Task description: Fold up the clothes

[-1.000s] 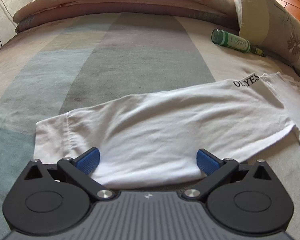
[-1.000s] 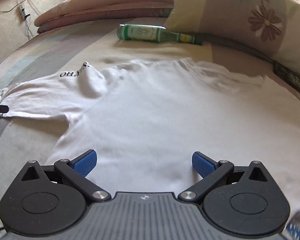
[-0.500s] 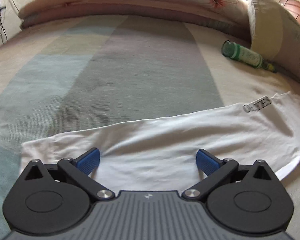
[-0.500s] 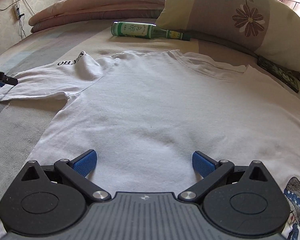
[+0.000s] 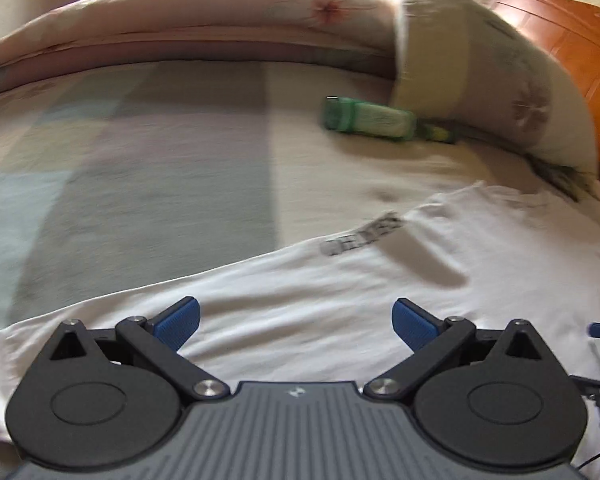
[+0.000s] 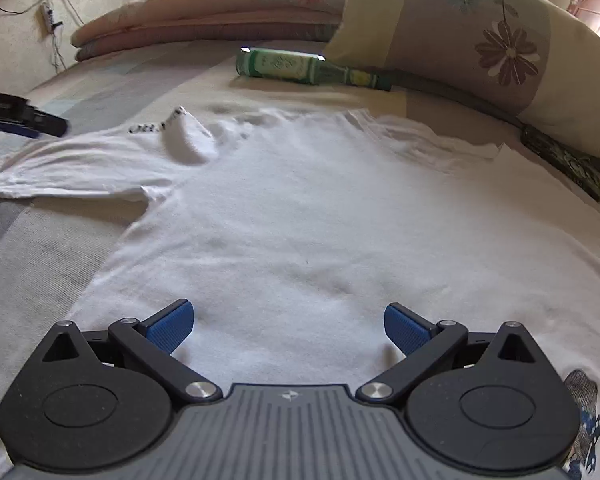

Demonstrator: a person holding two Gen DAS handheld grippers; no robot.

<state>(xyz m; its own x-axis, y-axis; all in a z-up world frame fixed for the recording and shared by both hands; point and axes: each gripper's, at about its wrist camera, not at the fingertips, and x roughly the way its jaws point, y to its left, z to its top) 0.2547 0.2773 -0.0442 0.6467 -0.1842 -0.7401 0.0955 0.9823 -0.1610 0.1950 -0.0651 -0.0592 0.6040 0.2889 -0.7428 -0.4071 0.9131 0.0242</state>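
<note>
- White tee [image 6: 300, 216] is lying flat on the bed [image 6: 40, 248], front side down I think, though a cartoon print [image 6: 584, 420] peeks out at about 4 o'clock in the right wrist view.
- Right gripper [image 6: 286, 326] hovers low over the tee's lower body, blue pads [image 6: 168, 326] wide apart, nothing between them.
- Left gripper [image 5: 296, 324] is the same deal: pads [image 5: 178, 322] spread wide, only white cloth [image 5: 300, 300] underneath. Can't tell if the tips are touching the fabric.
- From the right wrist, one sleeve [image 6: 80, 164] stretches out to 9 o'clock with a bit flipped up at the shoulder, showing black lettering [image 6: 156, 122].
- The left gripper's tip also pokes into the right view at 9–10 o'clock [image 6: 24, 118], just above that sleeve.
- The left view is pretty blurred, so the lettering [image 5: 362, 234] there is unreadable.
- A green bottle [image 6: 296, 66] lies on its side past the collar at 12 o'clock, neck pointing toward the floral pillow [image 6: 480, 40]. It's apart from the tee.
- A rolled quilt [image 6: 204, 16] runs along the far edge of the bed at 11–12 o'clock.
- A dark remote-looking thing [image 6: 564, 162] sits under the pillow's edge at 3 o'clock, just beside the tee's other shoulder.
- An orange wooden headboard [image 5: 572, 52] shows at 2 o'clock in the left view.
- The bedcover [image 5: 140, 184] has wide grey, teal and cream stripes.
</note>
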